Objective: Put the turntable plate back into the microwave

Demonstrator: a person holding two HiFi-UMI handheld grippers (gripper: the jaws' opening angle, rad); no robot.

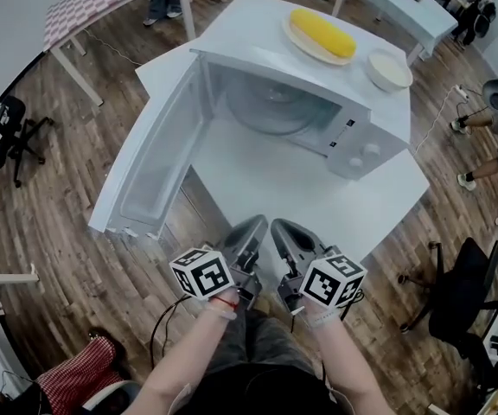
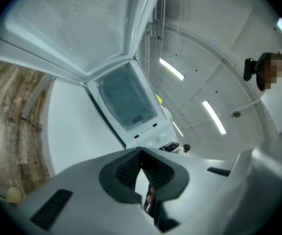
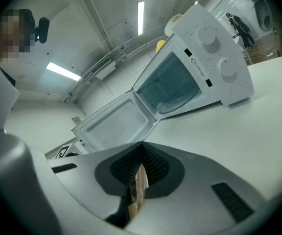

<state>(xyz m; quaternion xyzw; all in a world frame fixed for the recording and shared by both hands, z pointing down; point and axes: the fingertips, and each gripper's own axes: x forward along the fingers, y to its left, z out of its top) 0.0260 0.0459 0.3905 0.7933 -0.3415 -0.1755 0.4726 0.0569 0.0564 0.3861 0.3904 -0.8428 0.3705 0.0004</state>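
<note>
We hold both tools low at the near edge of the table, side by side and well apart from the microwave. The left hand-held gripper has its jaws closed together with nothing between the ribbed pads. The right hand-held gripper is the same, pressed to a narrow seam and empty. Neither touches the tabletop as far as we can tell.

The microwave stands toward the far side of the table, its cavity turned to us. Its door is swung fully open to the left and hangs out past the table's left edge. Inside the cavity we see a round glassy disc lying flat on the floor, which we take to be the turntable plate. It looks seated and centred, though we cannot tell whether it sits properly on its ring.

On top of the microwave rest a plate with a yellow food item and, nearer the right corner, a pale bowl.

We judge that the plate is already in, which would explain why our jaws are empty and held clear of the opening. The open door suggests that closing it is what remains, and the left tool is nearer to it.
</note>
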